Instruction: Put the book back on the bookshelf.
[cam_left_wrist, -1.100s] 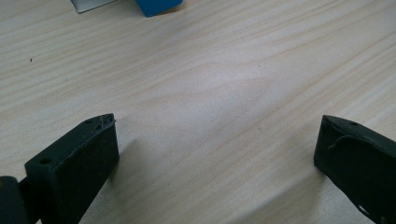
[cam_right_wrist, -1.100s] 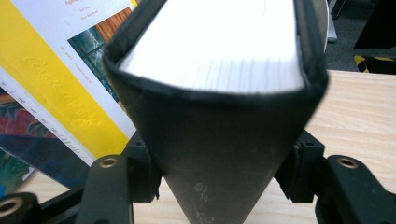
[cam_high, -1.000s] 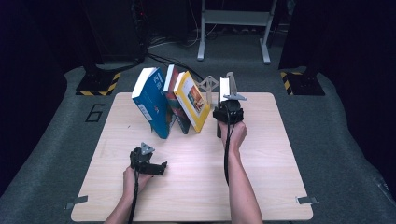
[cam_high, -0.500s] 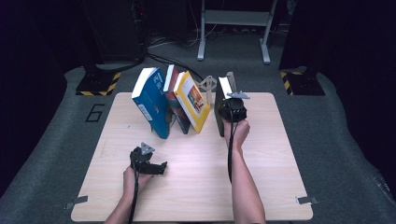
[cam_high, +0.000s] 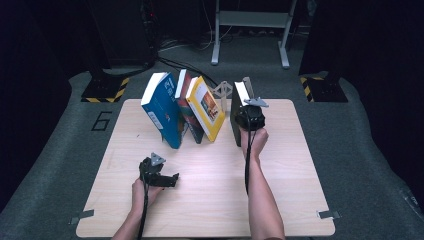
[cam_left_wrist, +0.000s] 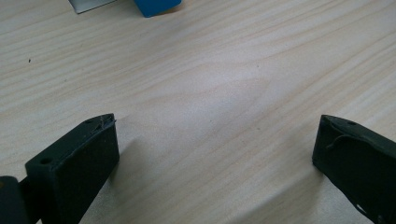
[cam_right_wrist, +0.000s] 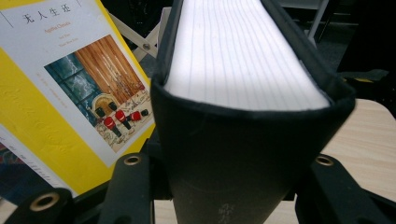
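A thick black book stands upright on the table at the right end of a row of books. My right gripper grips it from the near side. In the right gripper view its spine sits between the two jaws of my right gripper; they have just been closing and now press on both covers. My left gripper rests low over the near left of the table, and in the left gripper view my left gripper stands wide open over bare wood.
A yellow book leans just left of the black one, then a dark red book and a blue book. A metal bookend stands behind them. The wooden table sits on grey carpet.
The right gripper's jaws have closed onto the black book. Both hands have kept their places and the leaning books have not shifted.
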